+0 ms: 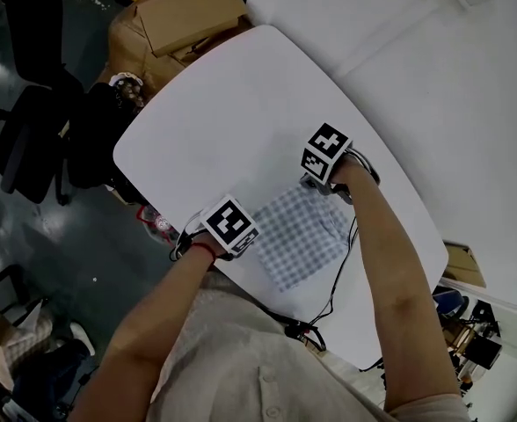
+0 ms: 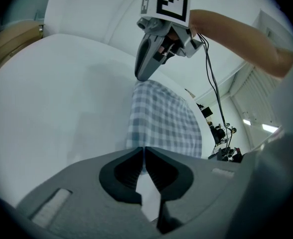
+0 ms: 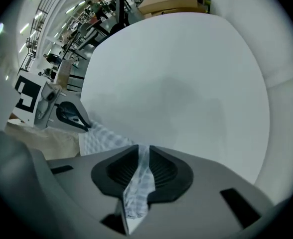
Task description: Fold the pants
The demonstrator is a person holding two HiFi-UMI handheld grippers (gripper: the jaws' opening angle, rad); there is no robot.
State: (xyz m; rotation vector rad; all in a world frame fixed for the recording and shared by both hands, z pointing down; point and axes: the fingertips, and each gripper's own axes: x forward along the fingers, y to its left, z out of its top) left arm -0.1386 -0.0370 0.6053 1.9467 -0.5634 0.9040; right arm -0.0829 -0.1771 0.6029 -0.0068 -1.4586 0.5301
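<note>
On the white rounded worktop: the pants, of pale blue-and-white checked cloth, lay flat as a small folded rectangle near the edge closest to the person, between the 2 grippers.
Left gripper: sat at the near left corner of the pants with its jaws pressed fully together. The cloth's edge ran straight into their tips, and it appeared to pinch that edge.
Right gripper: stood steeply nose-down at the far right corner with its jaws a narrow way apart. A strip of checked cloth stood loosely between the pads rather than squeezed by them.
Step in hand: judged to be the setting-down of a fold, with the top layer flat, the right side slack and the left side held.
Next move: called for lifting the right gripper straight clear, so the strip slipped out without dragging the top layer, and then loosening the left gripper. Whether 1 more fold was wanted could not be told from the neat shape alone.
</note>
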